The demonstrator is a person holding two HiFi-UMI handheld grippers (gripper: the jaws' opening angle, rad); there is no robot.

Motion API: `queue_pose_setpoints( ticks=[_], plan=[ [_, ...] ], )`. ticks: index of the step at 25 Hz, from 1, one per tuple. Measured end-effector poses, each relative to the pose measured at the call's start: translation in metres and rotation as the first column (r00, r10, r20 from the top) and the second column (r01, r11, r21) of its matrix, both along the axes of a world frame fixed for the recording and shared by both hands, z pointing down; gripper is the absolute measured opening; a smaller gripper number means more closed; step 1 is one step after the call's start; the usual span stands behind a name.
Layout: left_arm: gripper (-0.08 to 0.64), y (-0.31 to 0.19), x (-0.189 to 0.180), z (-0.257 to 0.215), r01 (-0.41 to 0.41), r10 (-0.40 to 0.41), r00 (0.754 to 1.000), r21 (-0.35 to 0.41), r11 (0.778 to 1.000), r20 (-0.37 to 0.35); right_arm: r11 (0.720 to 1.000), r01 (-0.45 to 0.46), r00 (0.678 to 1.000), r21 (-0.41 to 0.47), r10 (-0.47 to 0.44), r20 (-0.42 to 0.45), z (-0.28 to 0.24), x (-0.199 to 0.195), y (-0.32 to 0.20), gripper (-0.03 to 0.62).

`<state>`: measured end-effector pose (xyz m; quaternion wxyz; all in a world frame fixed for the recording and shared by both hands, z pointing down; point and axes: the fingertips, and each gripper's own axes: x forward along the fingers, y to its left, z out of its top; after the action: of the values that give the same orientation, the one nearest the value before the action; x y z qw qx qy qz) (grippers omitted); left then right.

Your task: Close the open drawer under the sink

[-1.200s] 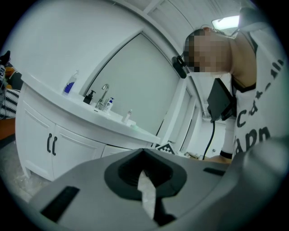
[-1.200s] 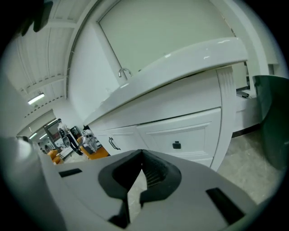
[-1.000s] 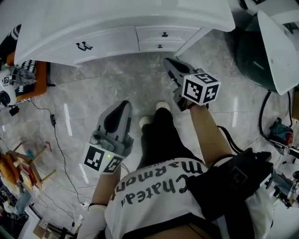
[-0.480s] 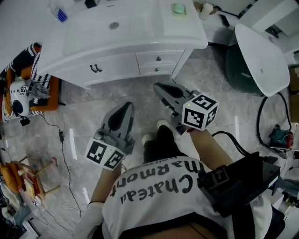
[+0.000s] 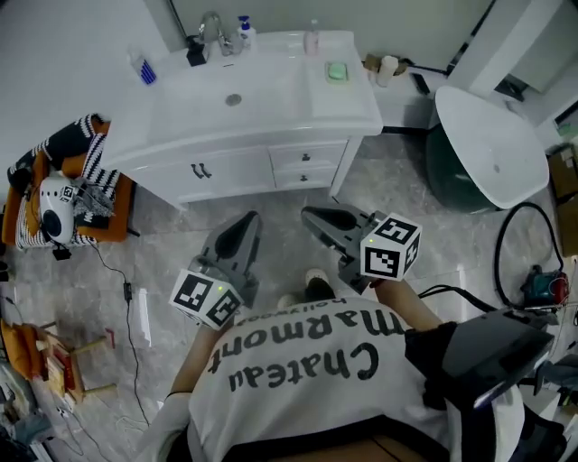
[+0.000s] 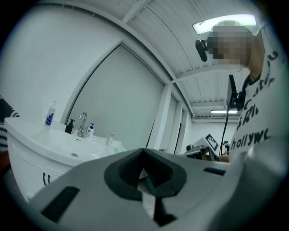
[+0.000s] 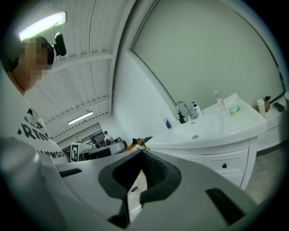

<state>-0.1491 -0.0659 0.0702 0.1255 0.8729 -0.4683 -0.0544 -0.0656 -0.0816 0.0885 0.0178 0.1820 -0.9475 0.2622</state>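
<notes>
**Tools shut and empty, well back from the sink drawers**

Left tool (image 5: 247,219) has its jaws pressed together with nothing between them, as its own view (image 6: 144,152) shows. The right tool (image 5: 310,215) is the same, tips meeting on empty air (image 7: 141,152). Both point roughly level toward the cabinet (image 5: 237,177) under the sink (image 5: 233,97) and are well apart from it.

The task's drawers sit at the cabinet's right end, an upper drawer (image 5: 305,155) above a lower drawer (image 5: 305,177). From the head view both fronts look flush with the cabinet face, so the closing seems done.

Risks from here, as I judge them:
- A drawer left slightly out would be hard to spot from this steep angle, so the job could go unfinished unnoticed.
- A loose cable (image 5: 126,291) lies on the floor to the left and could catch a foot on a step that way.
- A careless swing over the bench could knock over the bottles standing on it.

Count: two tools, two drawers, one cabinet door handle (image 5: 200,170), one tap (image 5: 209,25), one green soap (image 5: 337,70).
</notes>
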Motion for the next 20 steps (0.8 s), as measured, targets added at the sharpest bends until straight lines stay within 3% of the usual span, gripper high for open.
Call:
queue_pose_setpoints(
  ticks=[5, 13, 20],
  plan=[
    [0.008, -0.001, 0.008, -0.001, -0.002, 0.002, 1.000, -0.009, 1.000, 0.007, 1.000, -0.011, 1.000, 0.007, 0.011, 0.004, -0.006, 0.016, 0.004, 0.012],
    [0.008, -0.023, 0.014, -0.020, 0.022, -0.023, 0.999, 0.030, 0.999, 0.032, 0.994, -0.063, 0.994, 0.090, 0.071, -0.084, -0.013, 0.052, -0.036, 0.012],
    [0.008, -0.024, 0.005, -0.022, 0.050, -0.052, 0.998, 0.054, 0.997, 0.047, 0.990, -0.037, 0.991, 0.133, 0.053, -0.122, -0.008, 0.045, -0.041, 0.011]
  ],
)
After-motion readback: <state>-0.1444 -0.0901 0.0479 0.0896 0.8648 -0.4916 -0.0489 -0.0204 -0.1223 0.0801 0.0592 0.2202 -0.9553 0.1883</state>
